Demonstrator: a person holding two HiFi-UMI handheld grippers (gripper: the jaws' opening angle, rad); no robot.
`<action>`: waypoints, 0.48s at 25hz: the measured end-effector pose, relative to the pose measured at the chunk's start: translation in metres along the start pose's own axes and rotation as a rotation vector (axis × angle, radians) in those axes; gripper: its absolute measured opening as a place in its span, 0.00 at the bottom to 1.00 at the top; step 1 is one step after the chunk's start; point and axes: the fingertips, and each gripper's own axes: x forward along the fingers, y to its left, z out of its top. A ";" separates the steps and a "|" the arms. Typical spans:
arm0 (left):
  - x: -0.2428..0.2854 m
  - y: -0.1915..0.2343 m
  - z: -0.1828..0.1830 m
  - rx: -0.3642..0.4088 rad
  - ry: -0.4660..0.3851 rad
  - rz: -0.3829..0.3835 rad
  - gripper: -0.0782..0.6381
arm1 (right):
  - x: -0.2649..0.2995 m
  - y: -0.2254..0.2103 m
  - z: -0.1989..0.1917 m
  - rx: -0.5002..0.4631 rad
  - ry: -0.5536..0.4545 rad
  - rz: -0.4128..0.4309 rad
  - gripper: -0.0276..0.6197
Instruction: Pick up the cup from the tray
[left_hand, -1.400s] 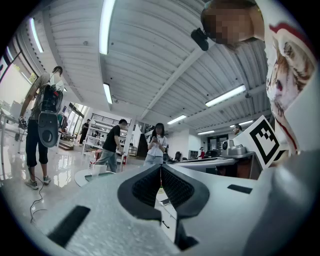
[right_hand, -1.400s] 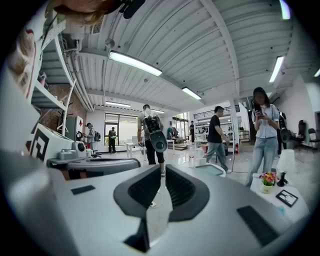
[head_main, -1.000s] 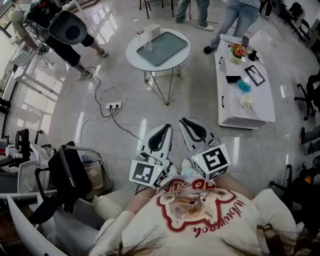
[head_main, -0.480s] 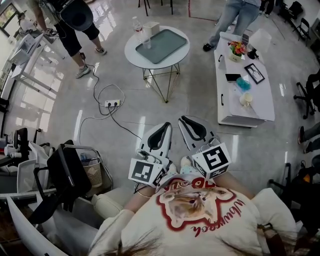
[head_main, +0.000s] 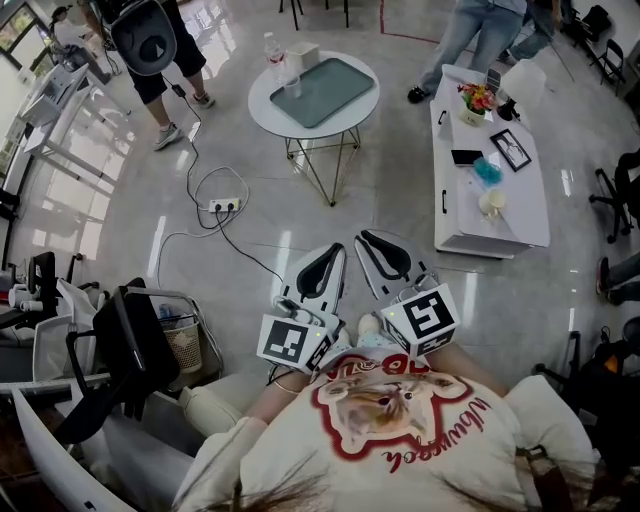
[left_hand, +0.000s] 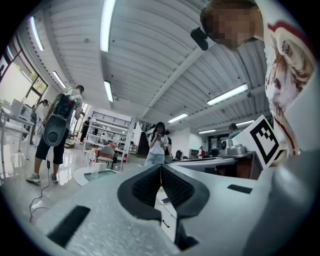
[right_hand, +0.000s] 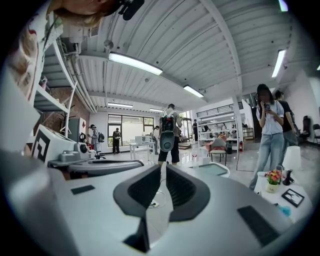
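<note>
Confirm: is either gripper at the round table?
No: the left gripper and right gripper sit close to the person's shirt, far across the floor from the round table.

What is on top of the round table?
A tray, a clear cup at its left edge, a bottle and a white box. The table under the tray is covered.

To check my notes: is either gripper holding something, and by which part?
Nothing is held: the left gripper and the right gripper are both shut, empty.

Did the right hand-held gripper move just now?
No. The right hand-held gripper has kept its place against the white power strip.
</note>
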 end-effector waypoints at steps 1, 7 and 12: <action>0.002 0.000 -0.001 0.001 0.001 0.001 0.13 | 0.001 -0.002 0.001 -0.001 -0.003 0.001 0.12; 0.016 0.003 -0.004 0.003 -0.007 0.029 0.13 | 0.003 -0.019 0.000 -0.004 -0.008 0.011 0.12; 0.024 -0.001 -0.008 0.008 -0.014 0.057 0.13 | 0.002 -0.032 -0.003 0.001 -0.010 0.031 0.12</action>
